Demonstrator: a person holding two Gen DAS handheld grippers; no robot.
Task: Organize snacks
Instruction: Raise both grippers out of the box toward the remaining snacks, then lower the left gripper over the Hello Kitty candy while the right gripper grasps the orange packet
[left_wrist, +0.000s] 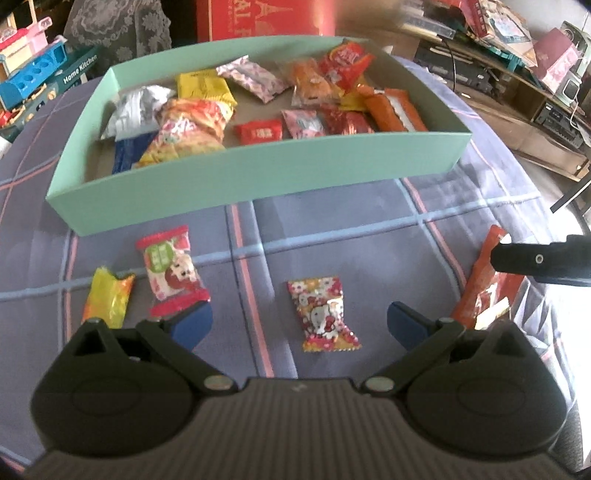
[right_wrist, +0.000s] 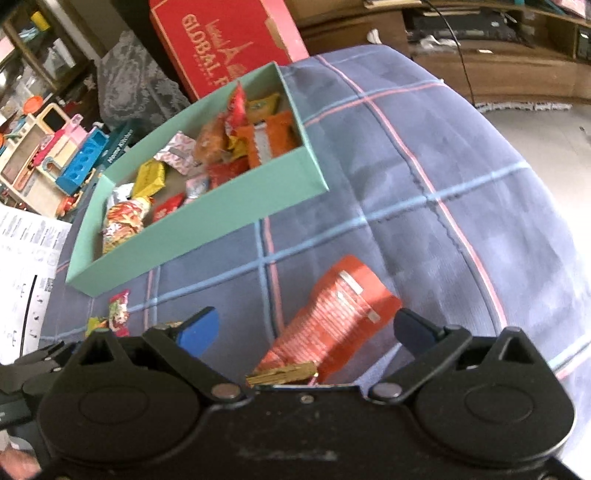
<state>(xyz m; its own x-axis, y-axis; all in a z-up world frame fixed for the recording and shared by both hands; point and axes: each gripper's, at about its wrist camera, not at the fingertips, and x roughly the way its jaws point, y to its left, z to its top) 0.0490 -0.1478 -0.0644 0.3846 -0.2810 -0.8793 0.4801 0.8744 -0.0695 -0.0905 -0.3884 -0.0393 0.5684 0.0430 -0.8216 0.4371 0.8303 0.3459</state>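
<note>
A mint-green box holds several wrapped snacks; it also shows in the right wrist view. My left gripper is open, with a floral cartoon candy lying on the cloth between its fingers. A red-and-green candy and a yellow candy lie to its left. My right gripper is open above a long orange snack packet, which lies between its fingers. The packet and a right gripper finger show at the right in the left wrist view.
A blue plaid cloth covers the surface. A red carton stands behind the box. Toy sets are at the far left, papers at the left, and cluttered shelves at the right.
</note>
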